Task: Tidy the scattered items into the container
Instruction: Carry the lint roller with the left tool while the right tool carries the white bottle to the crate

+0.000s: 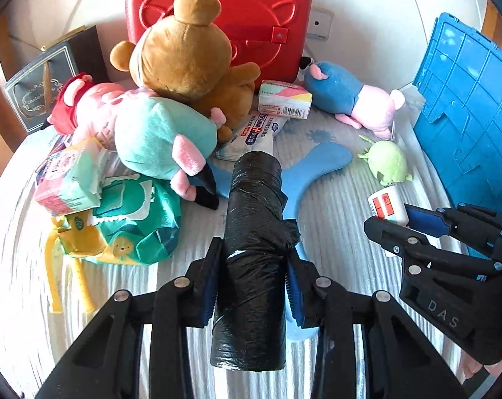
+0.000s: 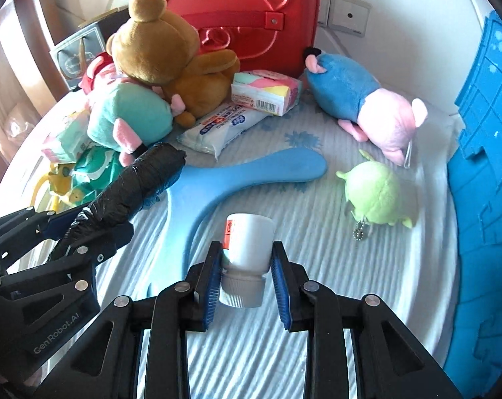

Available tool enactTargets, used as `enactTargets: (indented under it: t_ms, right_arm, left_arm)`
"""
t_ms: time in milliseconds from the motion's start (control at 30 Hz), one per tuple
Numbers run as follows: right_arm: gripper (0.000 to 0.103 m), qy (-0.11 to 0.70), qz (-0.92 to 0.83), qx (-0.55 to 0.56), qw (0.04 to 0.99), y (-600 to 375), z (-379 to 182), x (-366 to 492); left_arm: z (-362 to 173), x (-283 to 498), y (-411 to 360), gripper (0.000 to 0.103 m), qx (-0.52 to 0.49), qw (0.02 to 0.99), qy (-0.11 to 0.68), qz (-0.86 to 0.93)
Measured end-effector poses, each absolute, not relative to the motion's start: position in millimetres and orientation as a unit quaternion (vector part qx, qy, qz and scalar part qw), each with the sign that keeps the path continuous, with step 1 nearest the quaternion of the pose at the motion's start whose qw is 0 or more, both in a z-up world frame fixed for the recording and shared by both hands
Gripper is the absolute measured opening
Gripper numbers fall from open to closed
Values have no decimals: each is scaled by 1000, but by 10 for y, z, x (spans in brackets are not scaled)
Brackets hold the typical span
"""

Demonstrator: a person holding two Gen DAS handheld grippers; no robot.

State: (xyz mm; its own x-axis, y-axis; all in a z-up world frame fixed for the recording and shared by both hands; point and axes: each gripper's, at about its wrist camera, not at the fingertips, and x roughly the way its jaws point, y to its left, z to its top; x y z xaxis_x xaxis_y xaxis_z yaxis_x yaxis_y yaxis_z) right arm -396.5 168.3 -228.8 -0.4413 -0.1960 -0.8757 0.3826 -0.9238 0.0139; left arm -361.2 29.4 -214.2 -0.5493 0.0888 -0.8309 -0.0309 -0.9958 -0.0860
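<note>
On the bed (image 2: 284,349) with its ribbed pale cover, the clutter sits between a red hard case (image 1: 224,16) at the back and the blue ribbed crate (image 1: 467,106) off to the right, which I take for the container.

Biggest of the loose things is the brown plush bear (image 1: 184,53), slumped on a teal-and-pink plush (image 1: 161,139); both look soft, light and squashy, best pinched at a limb or ear. A blue-and-pink plush pig (image 2: 367,99) lies apart near the crate. The blue curved plastic piece (image 2: 251,173), lying flat, looks rigid and smooth, so its narrow arm seems the likeliest hold. The wipes pack (image 2: 224,126) and the pastel tissue pack (image 2: 267,93) should crumple and slide in their film. The small green plush (image 2: 374,193) has a bead chain that could snag.

The left gripper (image 1: 254,282) is clamped on a black roll of bin bags (image 1: 254,232), held at mid-length with both ends jutting out. It looks light, but the film is slick and dents under the pads, so it may slip lengthwise.

The right gripper (image 2: 247,272) is clamped on a small white bottle (image 2: 247,246), pads just above the ribbed cap, cap towards the camera. It looks hard, light and smooth, and a grip on the straight body seems safer than one on the cap.
</note>
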Motion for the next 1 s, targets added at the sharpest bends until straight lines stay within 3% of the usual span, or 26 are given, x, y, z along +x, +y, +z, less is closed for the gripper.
enactTargets:
  t_ms: [433,1000]
  right_arm:
    - [28,103,-880,425,187,1479,-1302,-2932]
    - [28,104,-921,337,166,1453,-455,-1851]
  left_arm:
    - [-1156,-2510,69,34,-385,16,-33,922]
    - [-432,-1556,6,34,-305,26,-22,952]
